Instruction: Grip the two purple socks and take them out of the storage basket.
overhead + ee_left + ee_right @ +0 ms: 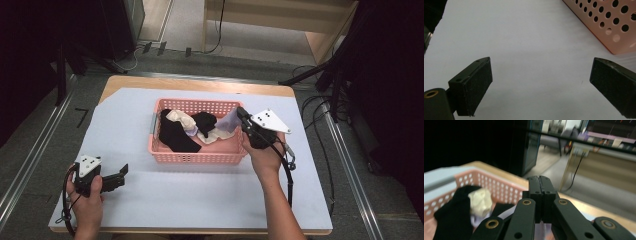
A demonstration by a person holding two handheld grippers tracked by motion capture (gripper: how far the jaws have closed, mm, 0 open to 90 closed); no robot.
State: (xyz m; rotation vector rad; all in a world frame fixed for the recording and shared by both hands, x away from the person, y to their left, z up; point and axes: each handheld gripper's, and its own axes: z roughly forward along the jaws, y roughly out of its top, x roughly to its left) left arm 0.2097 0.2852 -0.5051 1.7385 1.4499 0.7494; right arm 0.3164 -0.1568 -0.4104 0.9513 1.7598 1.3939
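Basket of socks on table, right gripper clamped on lilac sock over basket, left gripper held gaping, empty, above table.

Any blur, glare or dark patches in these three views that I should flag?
High view: sharp on the table, side edges black. Left gripper view: bright sheet washed out, basket soft. Right gripper view: shut tongs crisp, background smeared, upper left black.
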